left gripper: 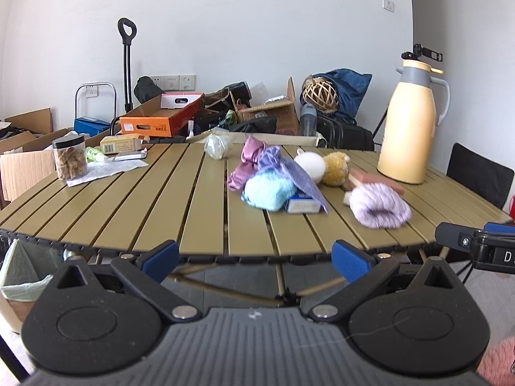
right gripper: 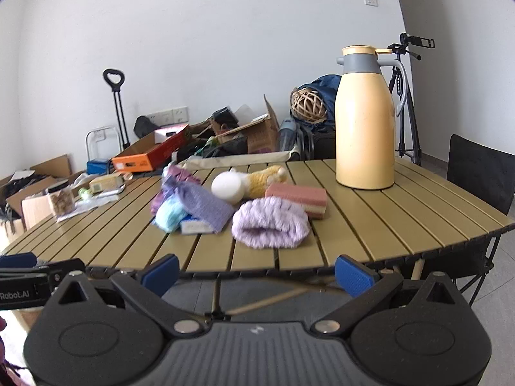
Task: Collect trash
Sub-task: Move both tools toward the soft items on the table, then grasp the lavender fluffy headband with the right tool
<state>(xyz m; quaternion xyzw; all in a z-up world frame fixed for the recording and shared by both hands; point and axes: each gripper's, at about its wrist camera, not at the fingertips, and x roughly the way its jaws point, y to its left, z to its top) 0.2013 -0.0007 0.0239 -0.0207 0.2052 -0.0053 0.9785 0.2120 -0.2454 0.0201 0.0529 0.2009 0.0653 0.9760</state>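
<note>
Left gripper point(left gripper: 256, 262) and right gripper point(right gripper: 257, 271) both hold their fingers spread wide and empty, short of the worktop point(left gripper: 154, 199) edge. Trash (crumpled plastic bag point(left gripper: 217, 146), paper scraps point(left gripper: 106, 169)) lies at frame centre and left; bin point(left gripper: 22, 284) sits lower left.

On the table point(left gripper: 161, 199), a jar point(left gripper: 69, 159) stands left, a thermos point(left gripper: 408, 122) right, cloths point(left gripper: 270, 177) between.

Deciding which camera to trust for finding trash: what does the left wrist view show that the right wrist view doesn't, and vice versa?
Only the left wrist view shows the lined bin below the table's edge and a crumpled plastic bag. Only the right shows the tripod legs behind the jug. Both share the slatted table, yellow jug, lilac cloth, jar, and open grippers: left, right.
</note>
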